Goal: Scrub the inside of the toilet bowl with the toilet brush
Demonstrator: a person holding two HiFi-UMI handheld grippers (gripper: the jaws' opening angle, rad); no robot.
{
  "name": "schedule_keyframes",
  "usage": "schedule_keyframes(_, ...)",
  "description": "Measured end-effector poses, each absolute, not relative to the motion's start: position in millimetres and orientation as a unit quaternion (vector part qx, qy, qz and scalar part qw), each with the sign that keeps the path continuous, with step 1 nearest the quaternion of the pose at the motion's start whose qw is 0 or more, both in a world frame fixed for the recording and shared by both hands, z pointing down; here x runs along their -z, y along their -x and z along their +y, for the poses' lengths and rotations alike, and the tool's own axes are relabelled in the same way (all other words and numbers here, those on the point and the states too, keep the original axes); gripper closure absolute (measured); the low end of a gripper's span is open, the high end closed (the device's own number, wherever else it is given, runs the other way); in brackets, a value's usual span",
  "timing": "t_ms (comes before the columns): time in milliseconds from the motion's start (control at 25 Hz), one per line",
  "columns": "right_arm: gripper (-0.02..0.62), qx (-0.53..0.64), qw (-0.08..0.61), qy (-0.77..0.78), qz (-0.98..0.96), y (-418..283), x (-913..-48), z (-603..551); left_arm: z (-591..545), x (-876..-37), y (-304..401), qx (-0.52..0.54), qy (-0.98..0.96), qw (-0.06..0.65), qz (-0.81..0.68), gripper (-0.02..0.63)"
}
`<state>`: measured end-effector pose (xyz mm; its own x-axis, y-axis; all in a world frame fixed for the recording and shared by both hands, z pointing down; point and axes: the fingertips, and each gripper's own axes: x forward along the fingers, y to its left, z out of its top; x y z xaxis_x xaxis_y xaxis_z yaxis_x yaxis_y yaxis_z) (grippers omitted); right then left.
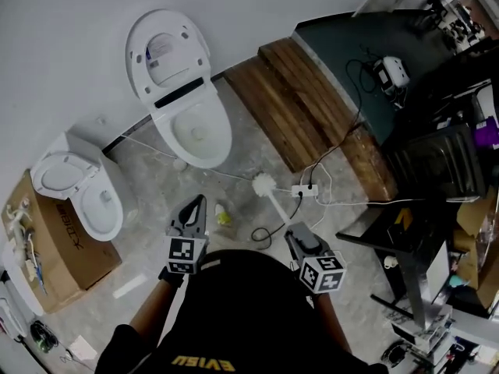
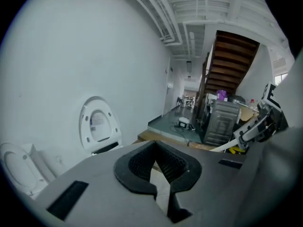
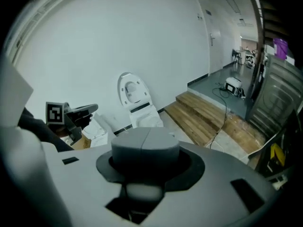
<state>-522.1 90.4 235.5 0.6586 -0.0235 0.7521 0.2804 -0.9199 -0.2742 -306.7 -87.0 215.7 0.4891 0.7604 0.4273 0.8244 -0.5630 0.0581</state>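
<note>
The large white toilet (image 1: 191,127) stands against the wall with its lid up; its lid (image 2: 98,126) and bowl (image 3: 138,109) also show in the gripper views. The toilet brush (image 1: 265,184) hangs with its white head over the floor, short of the bowl. Its handle runs back into my right gripper (image 1: 295,232), which is shut on it. From its own camera the right gripper (image 3: 144,145) shows jaws pressed together, with a pale bit of handle beneath. My left gripper (image 1: 196,203) is shut and empty, its jaw tips touching (image 2: 154,144), level with the right one.
A smaller white toilet (image 1: 86,197) sits left of the large one, beside a cardboard box (image 1: 58,244). A yellow object (image 1: 224,217), a power strip (image 1: 304,191) and cables lie on the floor ahead. A wooden platform (image 1: 312,107) and a dark table (image 1: 405,224) stand to the right.
</note>
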Motion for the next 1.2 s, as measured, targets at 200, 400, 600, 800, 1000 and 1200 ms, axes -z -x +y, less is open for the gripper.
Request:
schedule_keyframes(200,0.434,0.446,0.145,0.883,-0.030,451.2,-234.5,96.4,-59.9,-217.8,227.1,0.195,0.861,0.046,-0.466,0.588)
schedule_keyframes(400,0.434,0.481,0.052,0.874,0.047,389.2,-232.2,93.8,-63.6,-214.1,171.8,0.188,0.879,0.039,-0.435,0.588)
schedule_keyframes(600,0.434,0.487,0.000,0.867,0.101,329.4,-236.3,101.8,-78.2,-223.8,130.0,0.199,0.899,0.044,-0.388,0.588)
schedule_keyframes(800,0.434,0.500,-0.018,0.850,0.167,266.7,-252.2,126.4,-80.7,-244.4,101.6,0.226,0.918,0.044,-0.323,0.588)
schedule_keyframes(1000,0.434,0.503,-0.029,0.819,0.275,174.8,-282.0,165.6,-64.1,-259.3,71.3,0.251,0.943,0.038,-0.215,0.588)
schedule_keyframes(1200,0.434,0.503,-0.103,0.738,0.437,75.1,-313.0,222.7,-37.9,-265.7,39.2,0.264,0.963,0.030,-0.039,0.588)
